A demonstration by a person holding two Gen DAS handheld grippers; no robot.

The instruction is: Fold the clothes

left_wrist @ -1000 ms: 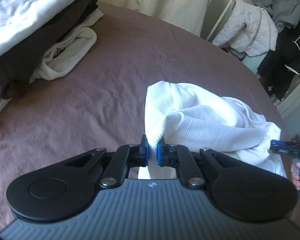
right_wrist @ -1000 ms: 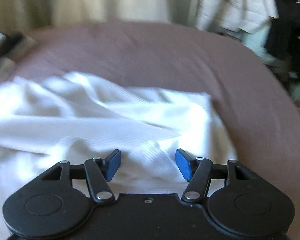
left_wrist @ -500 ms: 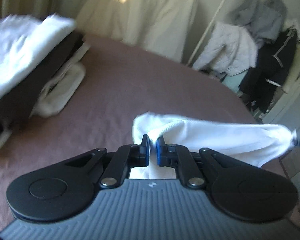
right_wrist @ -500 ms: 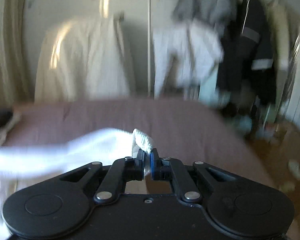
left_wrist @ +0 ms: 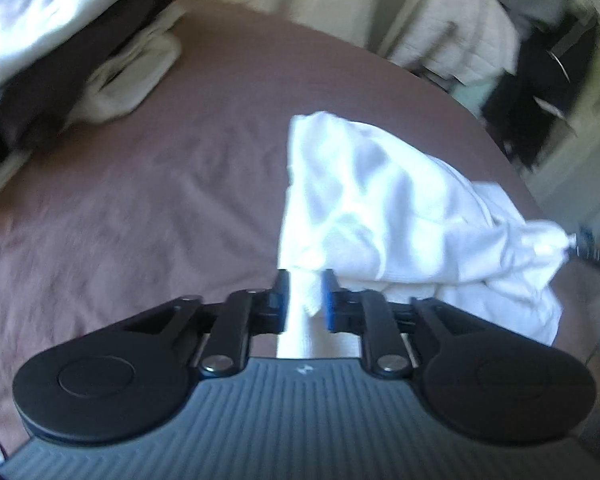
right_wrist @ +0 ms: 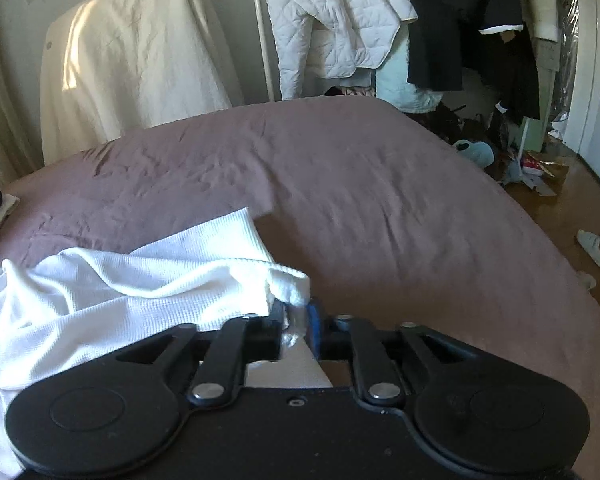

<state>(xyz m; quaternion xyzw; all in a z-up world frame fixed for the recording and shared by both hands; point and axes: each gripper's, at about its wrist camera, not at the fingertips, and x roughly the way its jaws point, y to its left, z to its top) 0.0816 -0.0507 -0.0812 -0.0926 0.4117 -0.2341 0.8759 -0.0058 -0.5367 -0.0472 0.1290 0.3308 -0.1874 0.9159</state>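
The left gripper (left_wrist: 304,294) and right gripper (right_wrist: 298,326) are each opening their jaws, with a corner of the white garment (left_wrist: 380,200) between them. The garment is lying bunched on the brown bedspread (left_wrist: 160,200), still unfolded. At 10 o'clock, a stack of folded clothes (left_wrist: 60,40) is resting, already finished.

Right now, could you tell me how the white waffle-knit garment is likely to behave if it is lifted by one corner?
The white garment is probably floppy: it sags in soft folds on the brown bedspread. It seems light, since only a thin corner sits in each hand-held gripper, left and right. It may slip free, as both sets of jaws are opening.
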